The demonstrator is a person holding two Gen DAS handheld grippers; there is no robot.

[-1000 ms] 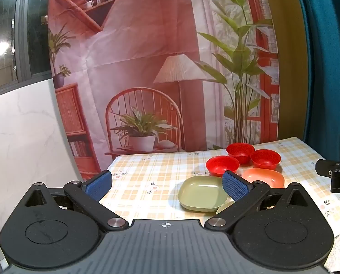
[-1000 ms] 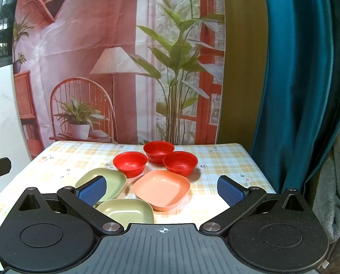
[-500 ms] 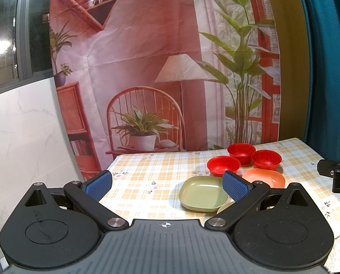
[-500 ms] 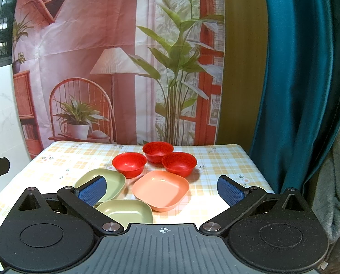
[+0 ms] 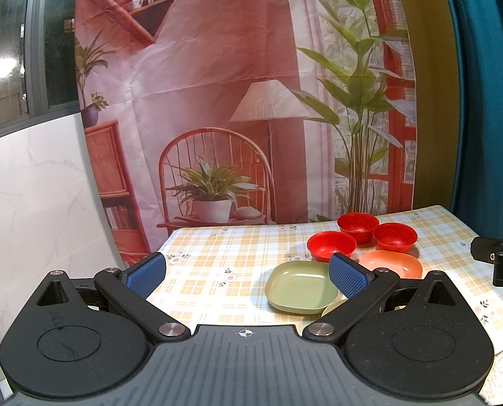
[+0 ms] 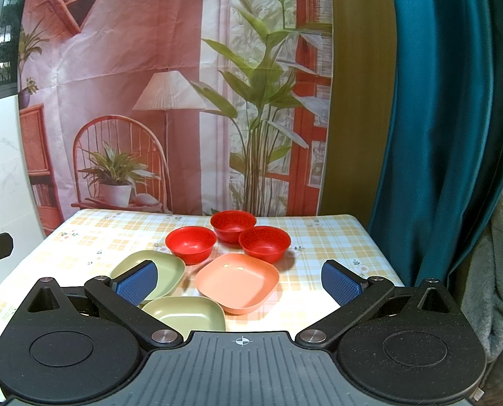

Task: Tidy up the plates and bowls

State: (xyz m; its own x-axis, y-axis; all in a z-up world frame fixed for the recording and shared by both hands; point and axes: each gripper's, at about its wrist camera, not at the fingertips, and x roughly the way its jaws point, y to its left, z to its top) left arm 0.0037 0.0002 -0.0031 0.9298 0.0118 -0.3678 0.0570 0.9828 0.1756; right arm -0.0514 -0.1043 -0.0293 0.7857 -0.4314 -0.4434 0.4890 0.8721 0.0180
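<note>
A table point(image 6: 336, 237) covered in a yellow checked cloth holds six dishes grouped toward its middle. Three red bowls point(image 6: 232, 225) cluster nearest the far edge, close together. In front of them sits an orange plate point(image 6: 237, 282), with a green plate point(image 6: 170, 270) to its left and a second green plate point(image 6: 187, 313) nearest the front edge. The left gripper point(image 5: 246, 272) and right gripper point(image 6: 239, 282) both hover above the table with jaws spread wide, holding nothing.
</note>
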